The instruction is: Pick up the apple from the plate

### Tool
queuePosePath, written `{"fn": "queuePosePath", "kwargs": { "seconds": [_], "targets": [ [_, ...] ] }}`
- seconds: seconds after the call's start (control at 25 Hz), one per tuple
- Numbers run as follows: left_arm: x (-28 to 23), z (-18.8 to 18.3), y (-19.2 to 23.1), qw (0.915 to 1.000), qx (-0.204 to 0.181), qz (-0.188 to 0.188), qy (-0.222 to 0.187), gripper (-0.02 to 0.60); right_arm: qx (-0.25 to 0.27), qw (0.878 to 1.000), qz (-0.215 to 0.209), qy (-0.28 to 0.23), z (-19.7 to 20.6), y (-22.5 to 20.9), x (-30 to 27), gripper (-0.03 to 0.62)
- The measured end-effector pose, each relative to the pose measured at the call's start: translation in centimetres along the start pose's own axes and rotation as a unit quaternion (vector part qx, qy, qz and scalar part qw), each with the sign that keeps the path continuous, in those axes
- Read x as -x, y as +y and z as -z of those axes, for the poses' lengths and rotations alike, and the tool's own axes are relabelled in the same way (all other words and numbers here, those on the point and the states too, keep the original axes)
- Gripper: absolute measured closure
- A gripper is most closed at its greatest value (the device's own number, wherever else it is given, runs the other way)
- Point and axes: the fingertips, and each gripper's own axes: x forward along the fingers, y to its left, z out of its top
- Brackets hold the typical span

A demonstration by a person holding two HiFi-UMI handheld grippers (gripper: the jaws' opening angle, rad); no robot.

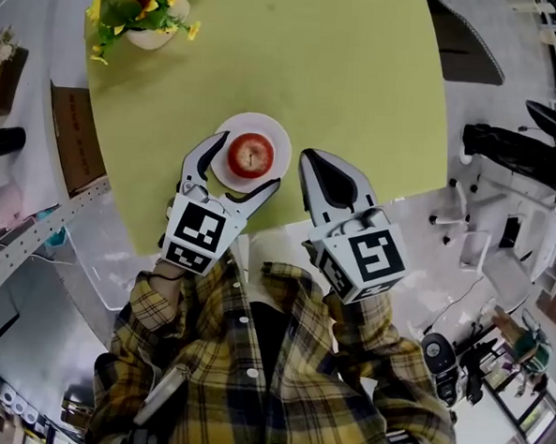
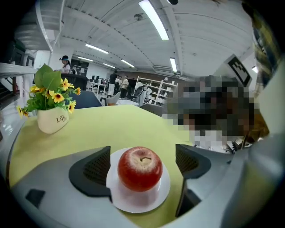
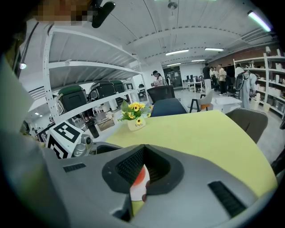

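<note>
A red apple (image 1: 250, 155) sits on a small white plate (image 1: 277, 135) near the front edge of the yellow-green table (image 1: 344, 70). My left gripper (image 1: 247, 158) is open, with one finger on each side of the apple and plate. In the left gripper view the apple (image 2: 140, 168) stands between the dark pads (image 2: 97, 168), with a gap on both sides. My right gripper (image 1: 309, 156) is shut and empty, just right of the plate. In the right gripper view a slice of the apple (image 3: 139, 177) shows through the hollow behind its closed tips (image 3: 142, 148).
A white pot of yellow flowers (image 1: 145, 11) stands at the table's far left corner, also in the left gripper view as the pot (image 2: 52, 120). A shelf unit (image 1: 34, 220) lies left of the table. Chairs (image 3: 167, 107) stand beyond the far edge.
</note>
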Motion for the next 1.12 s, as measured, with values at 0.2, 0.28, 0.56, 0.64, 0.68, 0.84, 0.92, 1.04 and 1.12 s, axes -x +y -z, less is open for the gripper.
{"fn": "queuePosePath", "kwargs": {
  "seconds": [0.2, 0.28, 0.56, 0.64, 0.68, 0.84, 0.92, 1.04, 1.12],
  "targets": [
    [-1.0, 1.0, 0.4, 0.9999, -0.011, -0.006, 0.009, 0.141, -0.006, 1.000, 0.003, 0.003, 0.8, -0.4, -0.4, 0.597],
    [-1.3, 1.3, 0.4, 0.9998, -0.012, -0.007, 0.012, 0.141, -0.008, 1.000, 0.003, 0.005, 1.1, -0.5, -0.5, 0.597],
    [-2.0, 2.2, 0.2, 0.9996, -0.017, -0.005, 0.021, 0.141, -0.013, 1.000, 0.001, 0.009, 1.9, -0.6, -0.7, 0.597],
    [-2.2, 2.4, 0.1, 0.9994, -0.022, -0.006, 0.027, 0.141, -0.014, 1.000, 0.000, 0.010, 2.0, -0.5, -0.7, 0.597],
    [-2.3, 2.6, 0.0, 0.9993, -0.024, -0.006, 0.029, 0.141, -0.014, 1.000, -0.001, 0.010, 2.1, -0.5, -0.7, 0.597],
    [-2.7, 3.6, -0.2, 0.9991, -0.021, -0.003, 0.036, 0.141, -0.016, 1.000, -0.001, 0.012, 2.2, -0.5, -0.7, 0.597],
    [-2.8, 3.8, -0.1, 0.9989, -0.023, -0.004, 0.042, 0.143, -0.017, 1.000, 0.000, 0.015, 2.3, -0.5, -0.7, 0.597],
    [-2.9, 4.0, 0.1, 0.9984, -0.031, -0.010, 0.047, 0.143, -0.017, 1.000, 0.001, 0.012, 2.3, -0.6, -0.7, 0.597],
    [-3.0, 4.2, 0.4, 0.9979, -0.035, -0.014, 0.053, 0.143, -0.017, 1.000, 0.001, 0.010, 2.3, -0.7, -0.9, 0.597]
  ]
}}
